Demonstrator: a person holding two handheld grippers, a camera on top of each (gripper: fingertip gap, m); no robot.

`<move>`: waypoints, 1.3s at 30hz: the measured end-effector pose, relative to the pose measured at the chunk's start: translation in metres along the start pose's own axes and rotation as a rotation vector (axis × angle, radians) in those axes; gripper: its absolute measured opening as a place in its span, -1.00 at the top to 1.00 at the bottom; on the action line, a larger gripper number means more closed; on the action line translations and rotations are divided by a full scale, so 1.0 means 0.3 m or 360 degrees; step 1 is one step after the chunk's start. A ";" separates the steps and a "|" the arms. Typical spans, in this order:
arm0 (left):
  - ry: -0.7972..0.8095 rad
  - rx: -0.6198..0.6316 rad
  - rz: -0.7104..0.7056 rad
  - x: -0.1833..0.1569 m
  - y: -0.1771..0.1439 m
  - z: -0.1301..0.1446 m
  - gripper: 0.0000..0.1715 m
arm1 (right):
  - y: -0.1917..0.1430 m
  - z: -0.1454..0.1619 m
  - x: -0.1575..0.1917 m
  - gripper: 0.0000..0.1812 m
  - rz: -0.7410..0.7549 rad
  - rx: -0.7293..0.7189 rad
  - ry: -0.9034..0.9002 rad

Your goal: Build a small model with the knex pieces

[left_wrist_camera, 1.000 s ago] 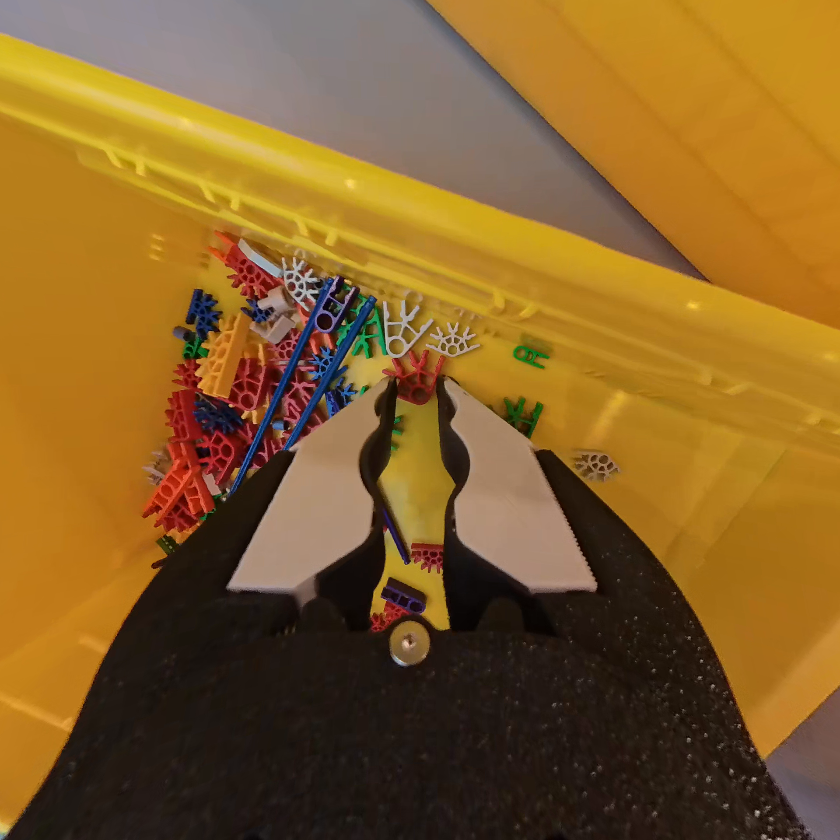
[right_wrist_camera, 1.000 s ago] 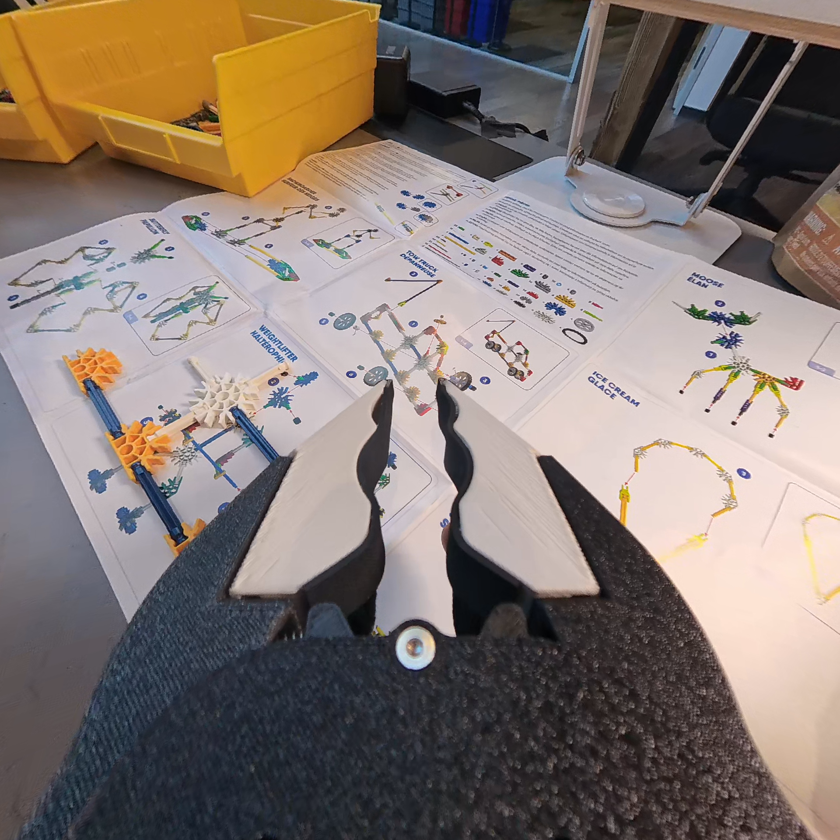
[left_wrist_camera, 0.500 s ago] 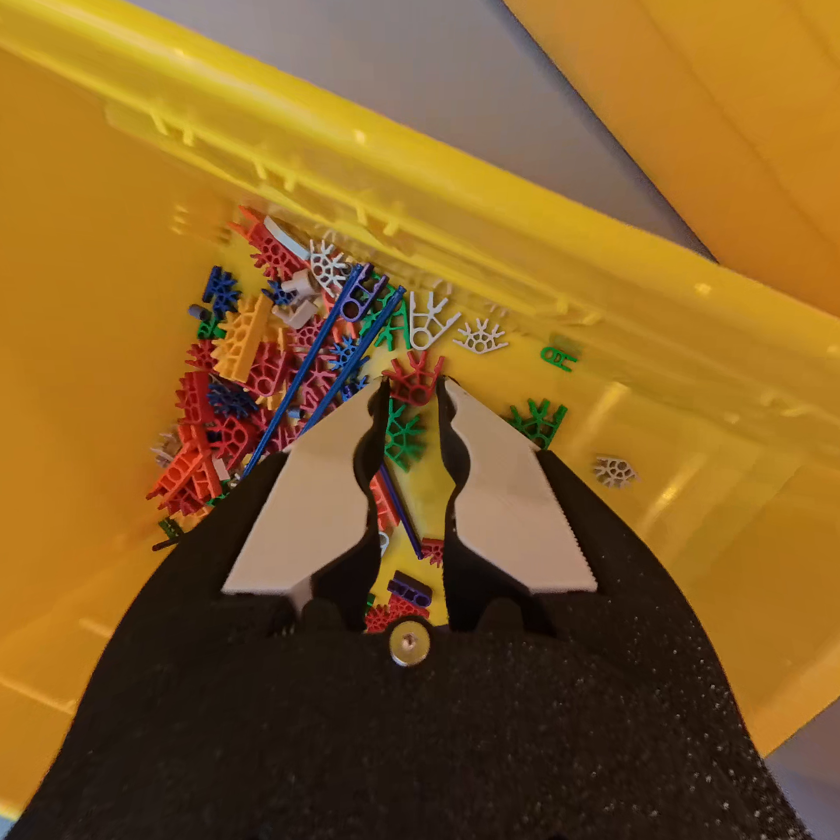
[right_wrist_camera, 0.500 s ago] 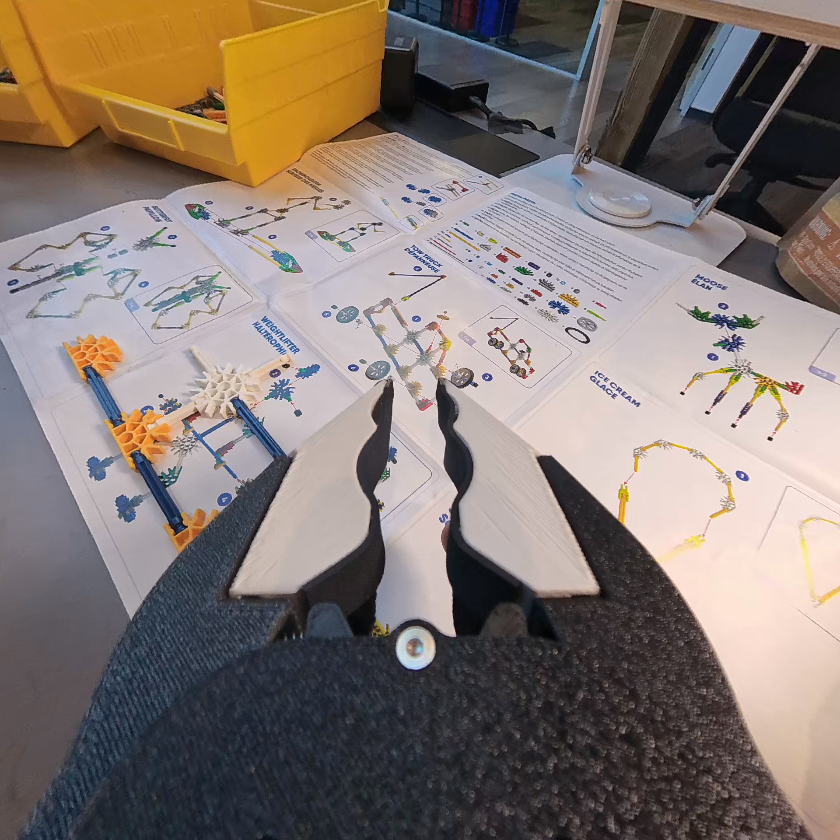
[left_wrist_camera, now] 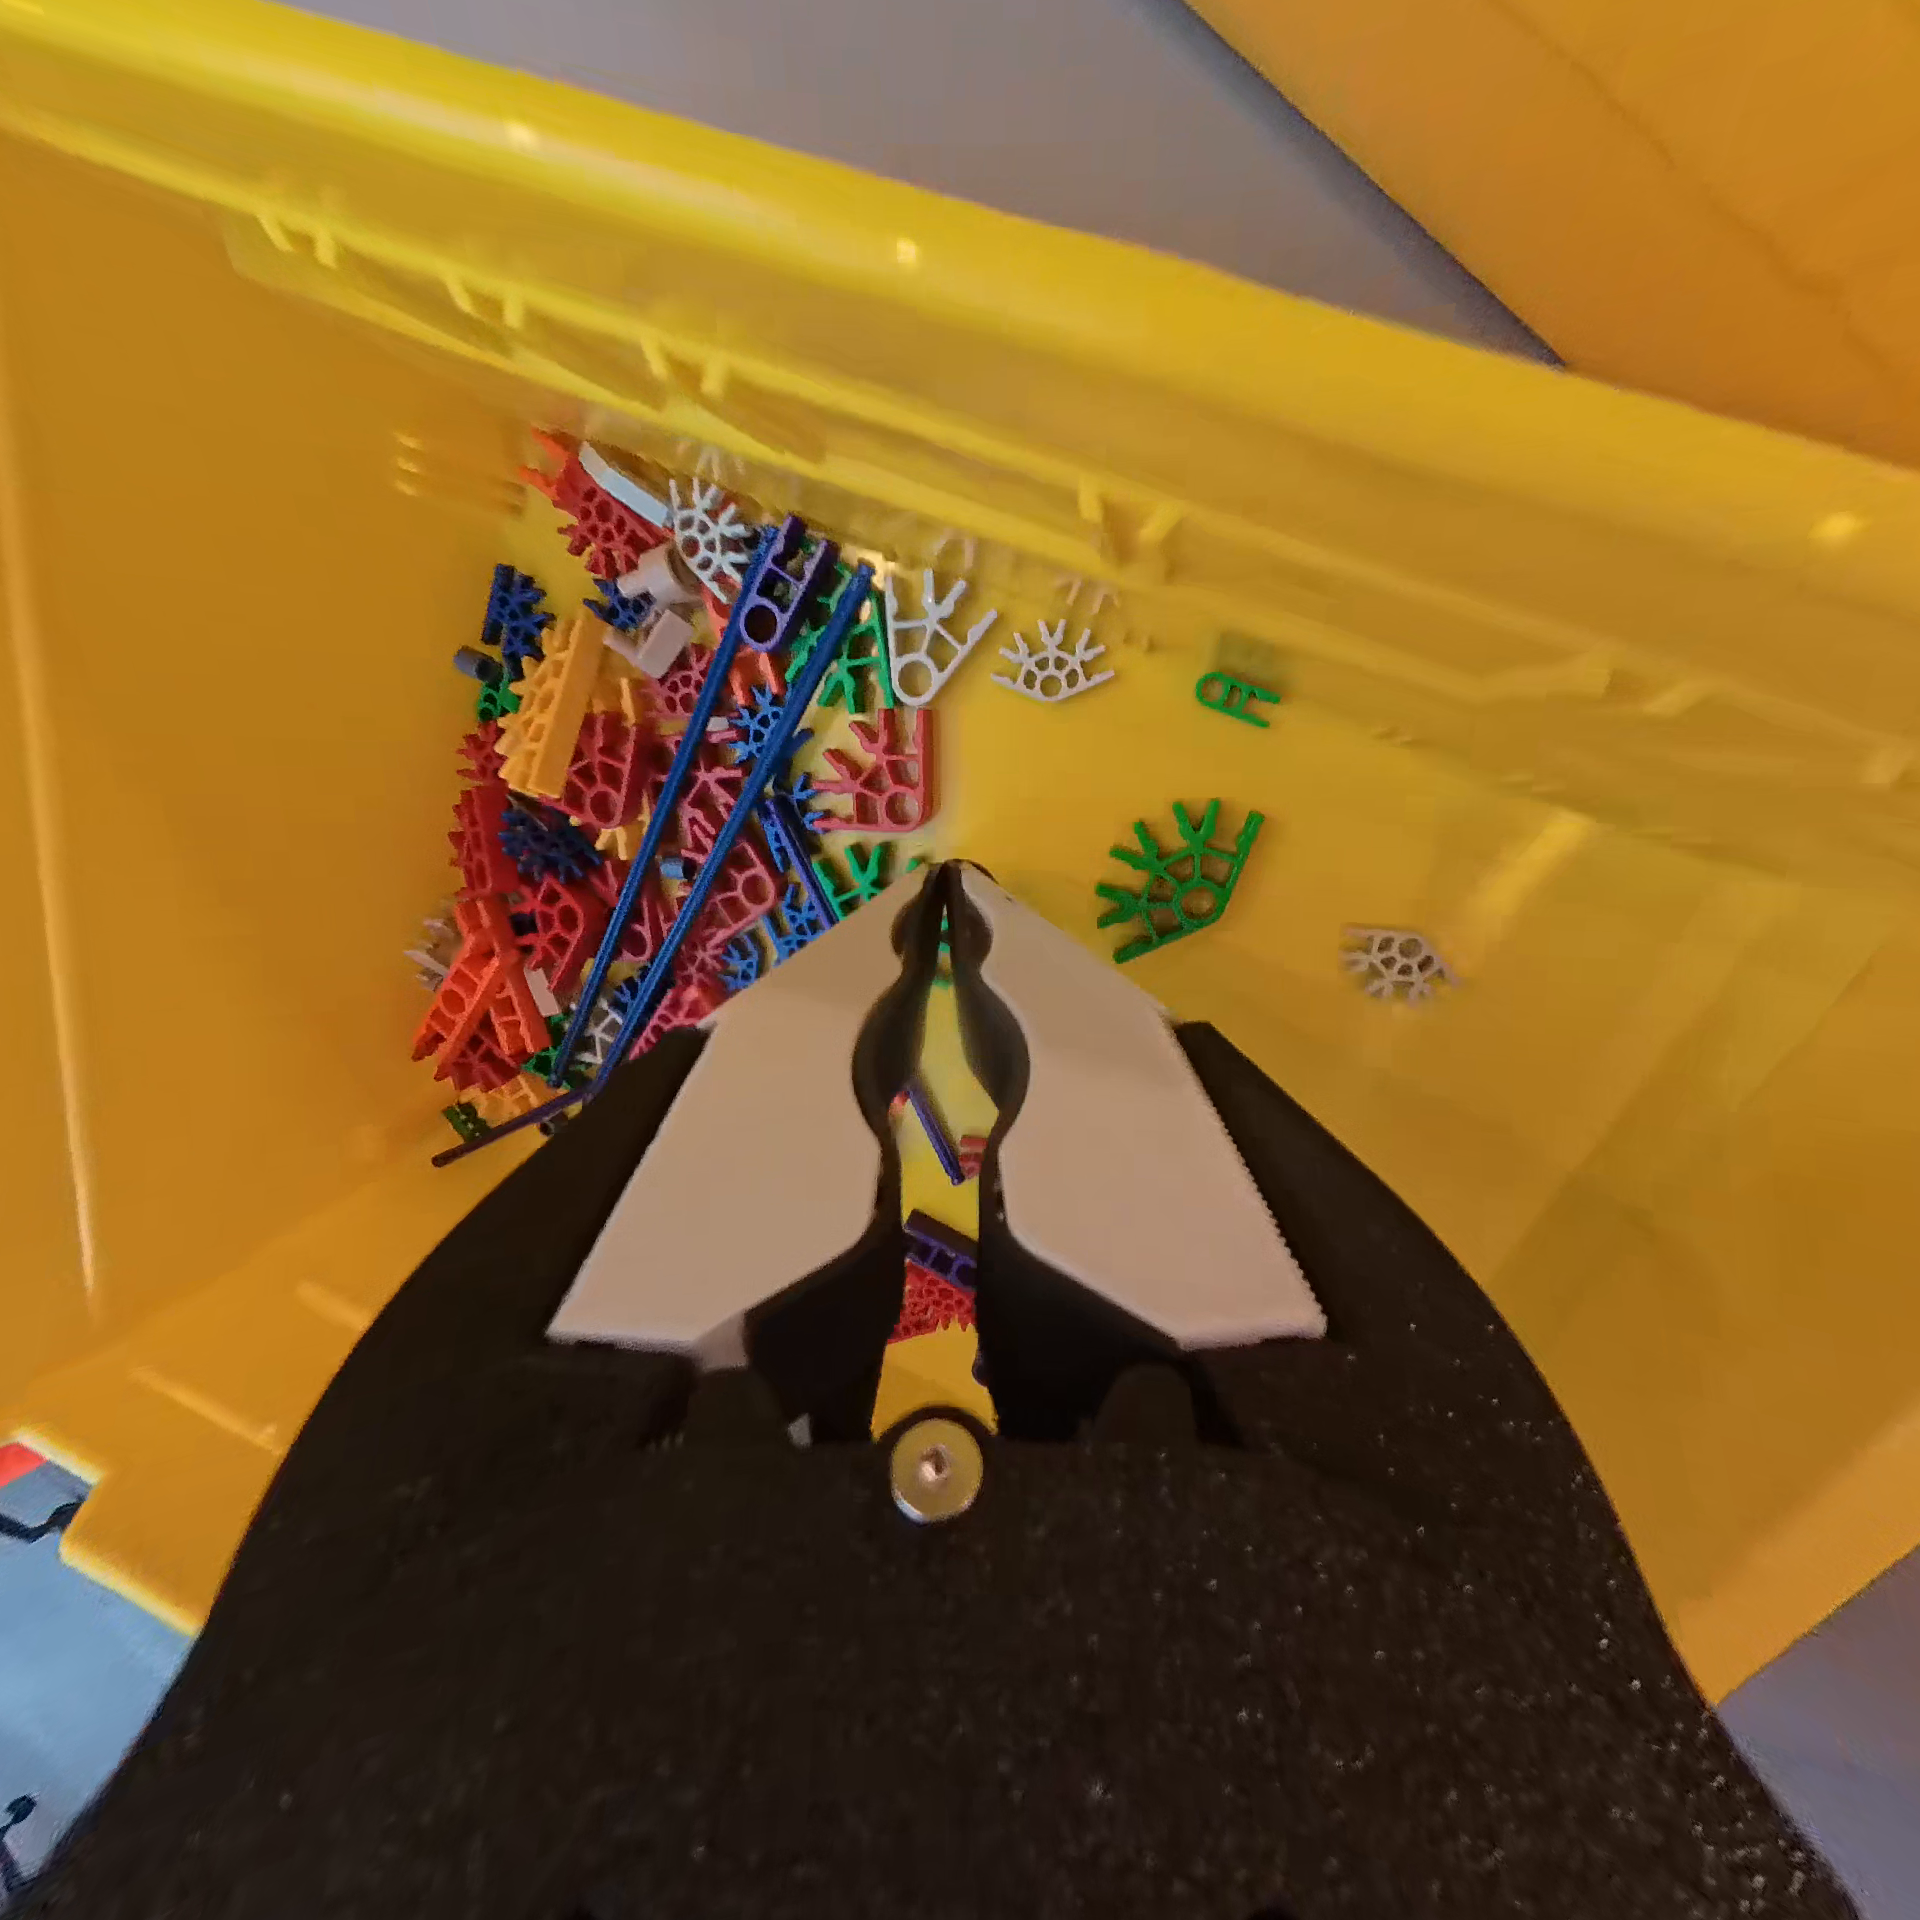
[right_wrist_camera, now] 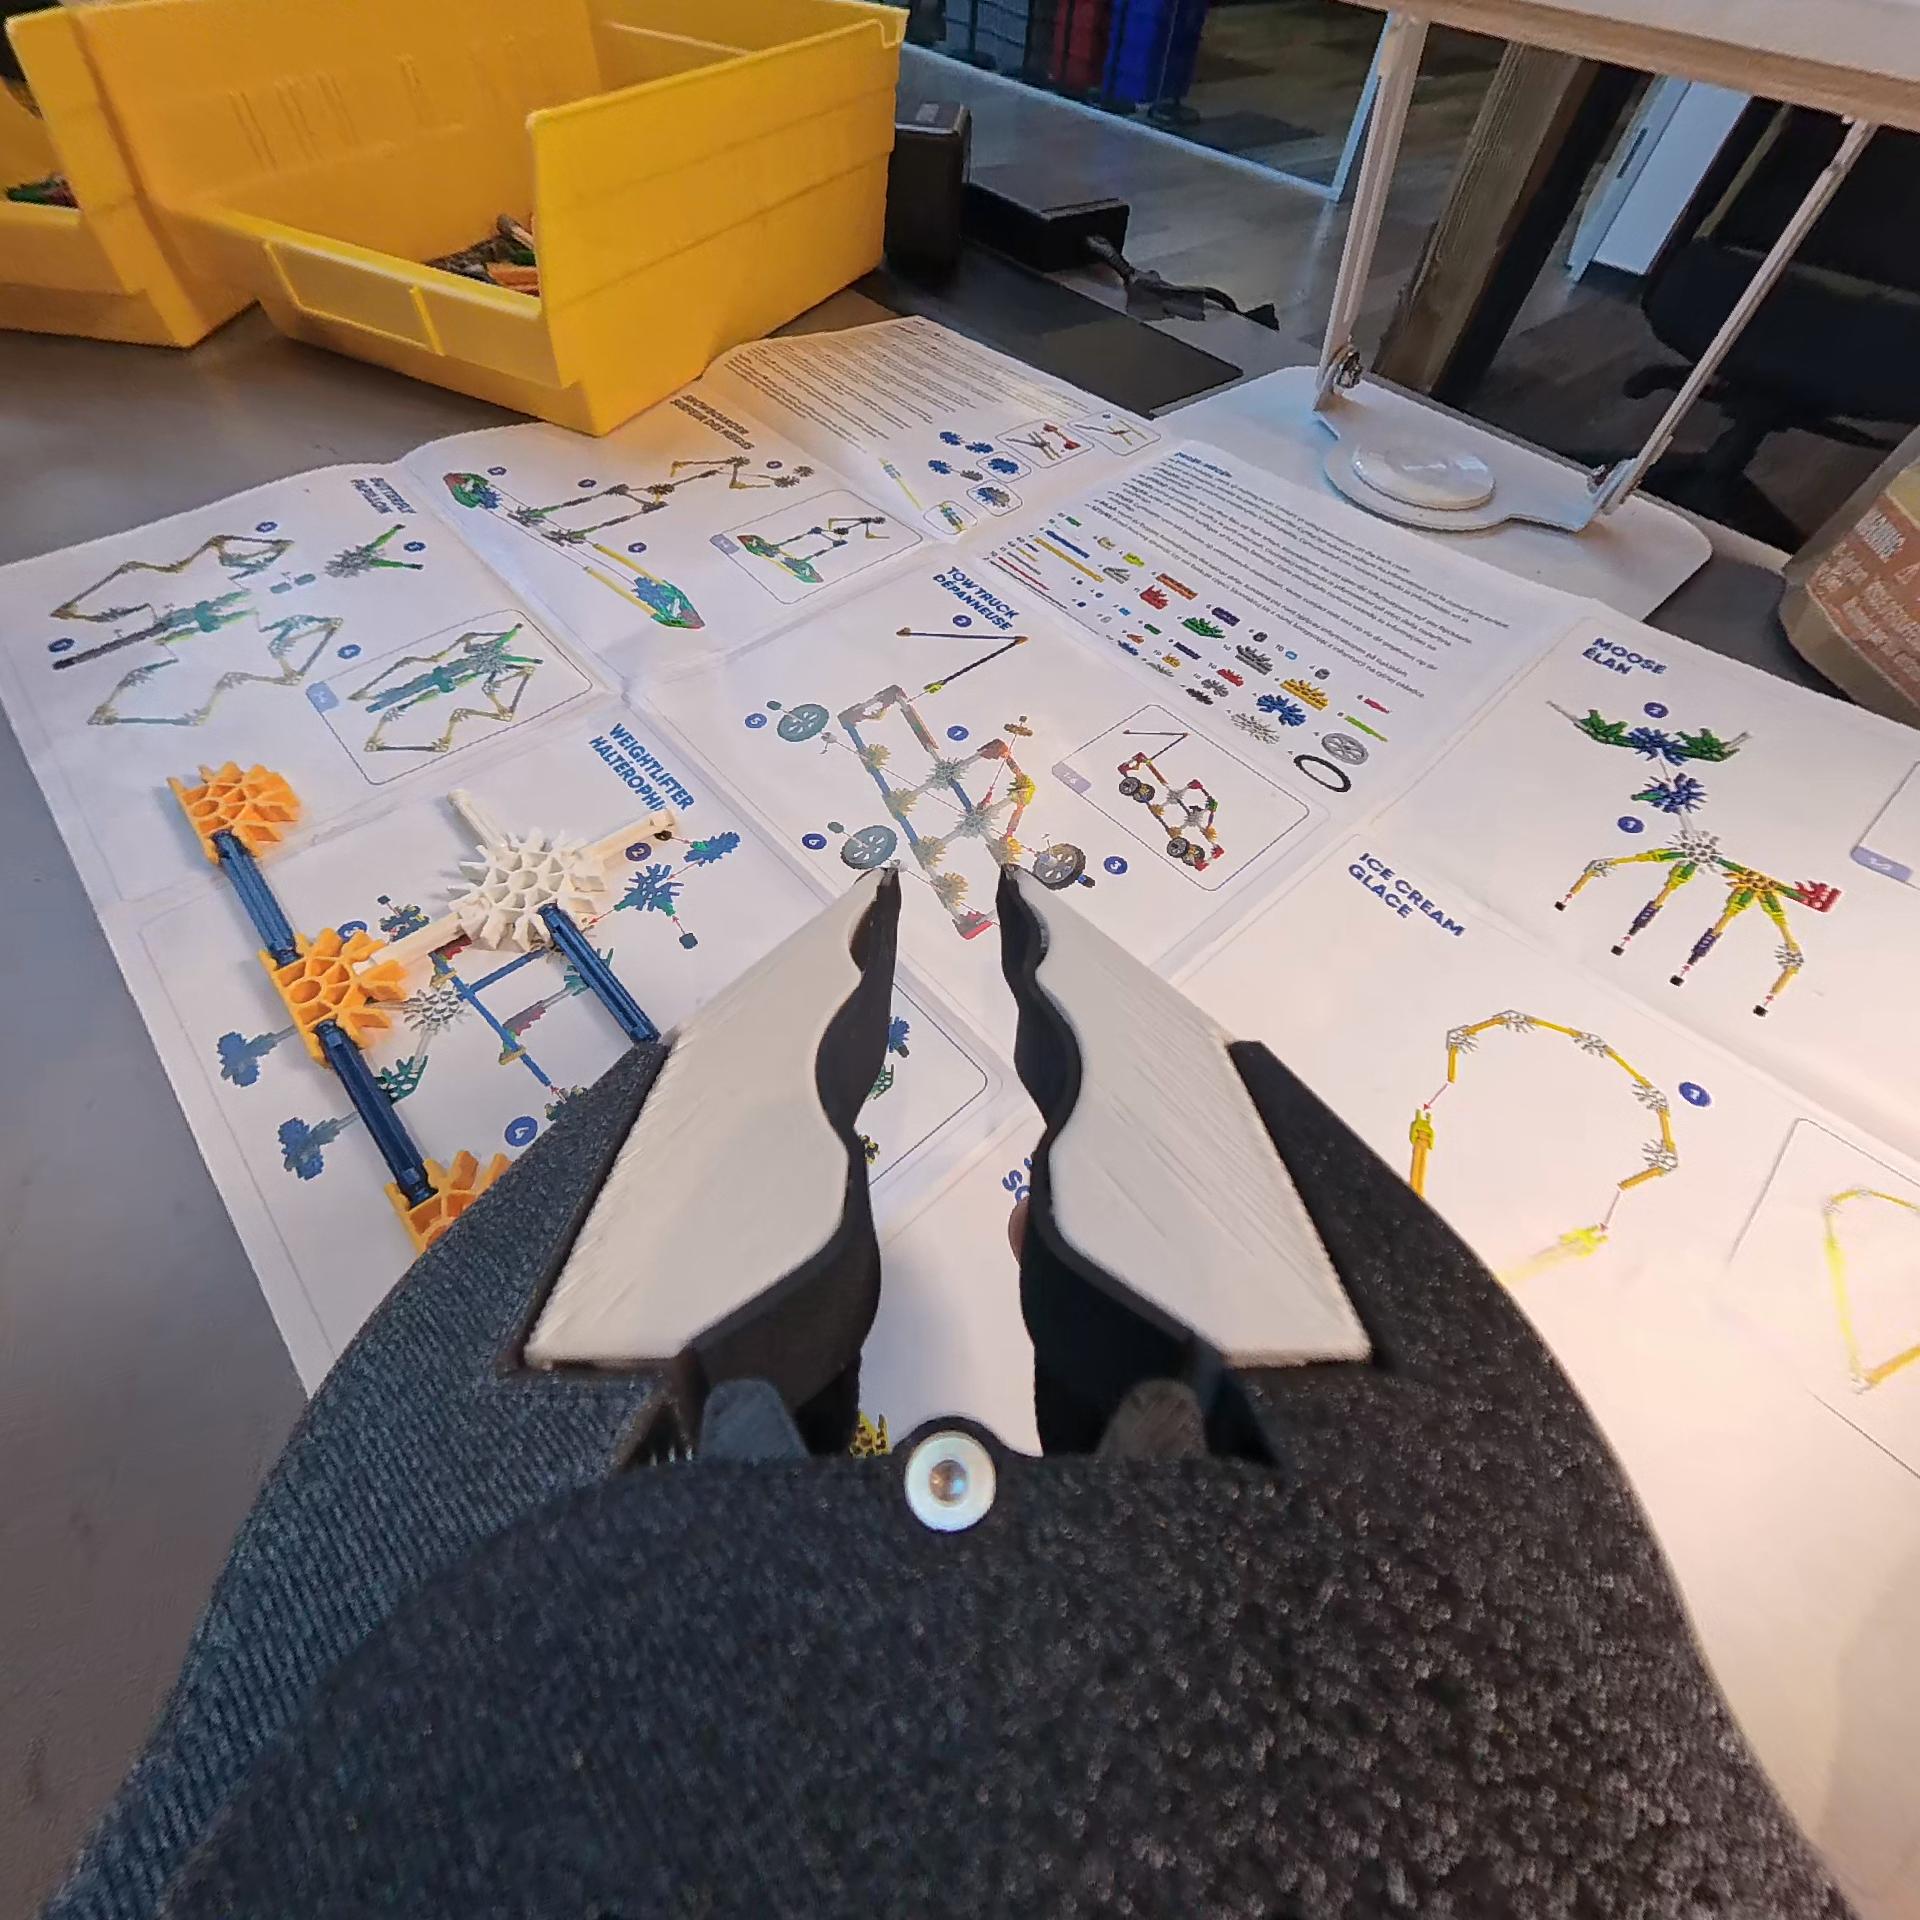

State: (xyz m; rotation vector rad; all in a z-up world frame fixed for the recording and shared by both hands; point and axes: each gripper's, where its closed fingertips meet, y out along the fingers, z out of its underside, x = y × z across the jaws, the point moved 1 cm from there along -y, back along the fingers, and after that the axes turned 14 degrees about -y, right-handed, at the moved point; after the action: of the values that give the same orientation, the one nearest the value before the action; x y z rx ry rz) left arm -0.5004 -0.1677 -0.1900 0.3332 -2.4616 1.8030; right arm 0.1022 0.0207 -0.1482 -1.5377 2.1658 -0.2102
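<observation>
Claw snaps closed inside the yellow bin (left_wrist_camera: 935, 343)!
Left claw (left_wrist_camera: 943, 871), spread a moment ago, now clenches on a green connector (left_wrist_camera: 941, 961); right claw (right_wrist_camera: 943, 881) stays released over the instruction sheet (right_wrist_camera: 1351, 1039).

Yellow bin (left_wrist_camera: 1143, 343); red, blue, green, white pcs (left_wrist_camera: 665, 810); white printed sheet (right_wrist_camera: 1039, 582).

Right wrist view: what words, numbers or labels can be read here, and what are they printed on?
I don't quote writing; these things bear it:
Instruction sheet: legible blue headings beside the model drawings.
Blue numbered dots: legible, beside the drawings.
Fine-print block: too small to read.
Brown container, right edge: print blurred.
</observation>
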 end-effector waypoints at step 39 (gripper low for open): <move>-0.0100 -0.0095 0.0177 -0.005 0.021 0.004 0.73 | 0.010 0.010 0.021 0.80 -0.0025 0.0017 0.0000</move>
State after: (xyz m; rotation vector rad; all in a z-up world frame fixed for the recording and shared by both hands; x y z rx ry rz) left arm -0.5001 -0.1669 -0.1965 0.2578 -2.6201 1.7811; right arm 0.0995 0.0164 -0.1537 -1.5492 2.1498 -0.2266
